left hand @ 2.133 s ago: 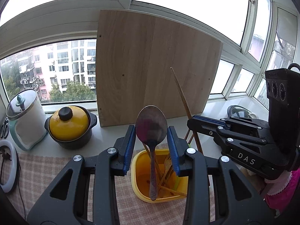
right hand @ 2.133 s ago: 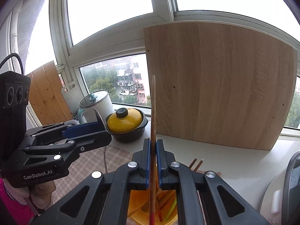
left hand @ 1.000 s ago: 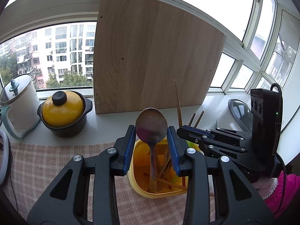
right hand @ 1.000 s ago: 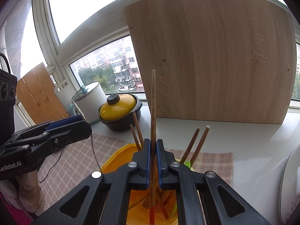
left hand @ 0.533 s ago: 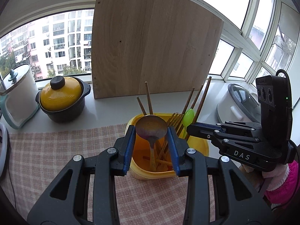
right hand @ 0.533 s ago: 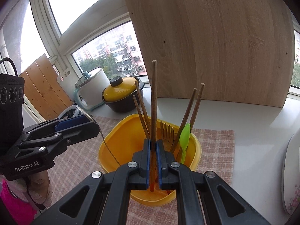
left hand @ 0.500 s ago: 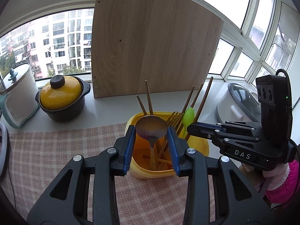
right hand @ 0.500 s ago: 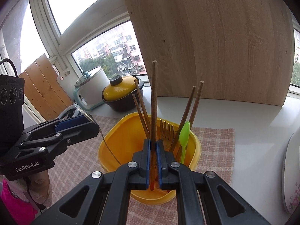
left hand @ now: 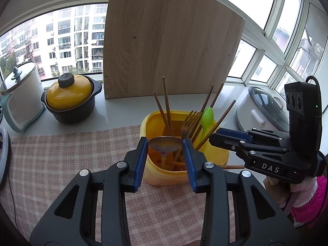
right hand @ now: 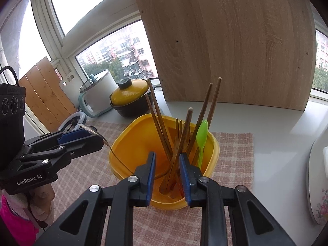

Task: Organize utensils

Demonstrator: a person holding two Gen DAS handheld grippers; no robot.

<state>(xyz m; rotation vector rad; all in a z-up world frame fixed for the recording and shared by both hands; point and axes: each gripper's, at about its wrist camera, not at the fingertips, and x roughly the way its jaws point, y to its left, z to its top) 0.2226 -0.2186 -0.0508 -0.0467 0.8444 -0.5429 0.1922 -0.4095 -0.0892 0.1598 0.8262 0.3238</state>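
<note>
My left gripper [left hand: 165, 144] is shut on the bowl of a metal spoon [left hand: 165, 146], whose handle hangs down into the yellow container [left hand: 215, 153]. From the right wrist view the left gripper [right hand: 82, 137] sits at the container's [right hand: 131, 135] left rim. My right gripper [right hand: 167, 164] hovers over the container's near side with its jaws opening. A wooden chopstick [right hand: 185, 129] leans free between them, touching neither pad. Several chopsticks, a fork [left hand: 190, 119] and a green plastic spoon [right hand: 202, 132] stand inside.
A large wooden board [left hand: 170, 47] leans on the window behind. A yellow-lidded black pot [left hand: 69, 96] and a white cooker [left hand: 20, 98] stand at the left. The container rests on a checked cloth [left hand: 61, 153]. A white appliance [left hand: 258, 110] is at the right.
Both grippers came down and closer to the container. The right jaws parted and let go of the chopstick, which now leans in the container. The spoon's handle sank deeper inside.
</note>
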